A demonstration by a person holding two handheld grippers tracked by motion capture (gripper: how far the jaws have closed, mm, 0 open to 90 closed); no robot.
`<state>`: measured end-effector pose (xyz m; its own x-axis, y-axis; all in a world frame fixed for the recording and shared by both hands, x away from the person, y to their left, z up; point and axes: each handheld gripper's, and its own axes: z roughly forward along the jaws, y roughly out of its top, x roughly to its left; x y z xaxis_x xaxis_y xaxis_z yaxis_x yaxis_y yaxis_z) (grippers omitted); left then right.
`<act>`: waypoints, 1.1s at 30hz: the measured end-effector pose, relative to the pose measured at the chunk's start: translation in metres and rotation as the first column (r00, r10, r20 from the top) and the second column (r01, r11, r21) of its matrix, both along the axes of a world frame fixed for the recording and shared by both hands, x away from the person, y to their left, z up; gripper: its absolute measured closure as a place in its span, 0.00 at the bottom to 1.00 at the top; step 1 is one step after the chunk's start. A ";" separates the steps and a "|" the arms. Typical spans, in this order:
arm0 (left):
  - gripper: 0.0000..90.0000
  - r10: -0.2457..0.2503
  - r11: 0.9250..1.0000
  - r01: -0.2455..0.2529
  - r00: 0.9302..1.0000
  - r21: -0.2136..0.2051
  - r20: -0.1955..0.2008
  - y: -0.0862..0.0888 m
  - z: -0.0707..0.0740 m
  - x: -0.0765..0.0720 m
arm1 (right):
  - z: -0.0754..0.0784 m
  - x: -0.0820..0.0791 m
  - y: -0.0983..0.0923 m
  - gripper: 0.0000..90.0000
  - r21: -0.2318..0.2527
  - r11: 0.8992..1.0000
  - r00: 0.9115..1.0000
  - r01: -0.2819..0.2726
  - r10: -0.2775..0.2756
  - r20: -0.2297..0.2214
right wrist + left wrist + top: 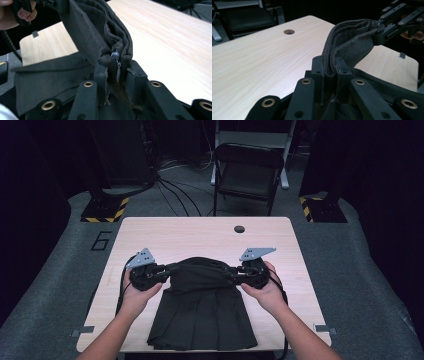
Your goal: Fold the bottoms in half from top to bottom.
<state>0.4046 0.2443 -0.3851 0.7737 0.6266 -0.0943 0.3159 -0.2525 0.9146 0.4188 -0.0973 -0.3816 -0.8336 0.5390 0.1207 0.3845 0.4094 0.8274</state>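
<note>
So the person has the black pleated skirt [202, 307] by its waistband, left gripper [167, 271] clamped on one end, right gripper [234, 272] pinching the other end right at the zipper pull [117, 68]. The waistband is lifted off the table [165, 232]; the hem lies at the near edge. Grabbing looks done, but the folding or hanging hasn't really started.

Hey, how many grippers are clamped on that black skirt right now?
2. The left gripper pinches the waistband of the black skirt at its left end, and the right gripper pinches the right end, beside the grey zipper pull. No others visible.
</note>
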 end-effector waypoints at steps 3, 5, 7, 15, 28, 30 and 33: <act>0.89 0.014 1.000 -0.014 1.000 0.006 0.008 0.001 0.007 0.010 | 0.009 0.010 0.001 0.81 0.005 1.000 1.000 0.007 -0.007 0.002; 0.89 0.022 1.000 -0.022 1.000 0.014 0.013 0.002 0.011 0.016 | 0.014 0.016 0.003 0.81 0.008 1.000 1.000 0.011 -0.011 0.004; 0.89 0.023 1.000 -0.023 1.000 0.021 0.005 0.003 0.014 0.021 | 0.018 0.021 0.005 0.81 0.006 1.000 1.000 0.019 -0.019 0.001; 0.89 0.044 0.999 -0.043 0.999 0.022 -0.017 0.005 0.015 0.037 | 0.024 0.039 0.011 0.82 -0.011 0.999 0.999 0.035 -0.035 0.008; 0.89 0.083 0.996 -0.082 0.996 0.027 -0.034 -0.001 0.021 0.062 | 0.025 0.064 0.014 0.83 -0.023 0.995 0.996 0.092 -0.092 0.006; 0.89 0.087 0.996 -0.087 0.996 0.027 -0.033 -0.002 0.026 0.066 | 0.027 0.068 0.013 0.83 -0.017 0.994 0.995 0.104 -0.104 0.011; 0.89 0.094 0.995 -0.093 0.995 0.023 -0.020 -0.005 0.035 0.070 | 0.032 0.074 0.014 0.83 -0.011 0.991 0.991 0.131 -0.130 0.020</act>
<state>0.4749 0.2390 -0.3496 0.7096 0.6982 -0.0950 0.3578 -0.2409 0.9022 0.4924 -0.0837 -0.3494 -0.7582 0.6446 0.0982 0.4197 0.3671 0.8301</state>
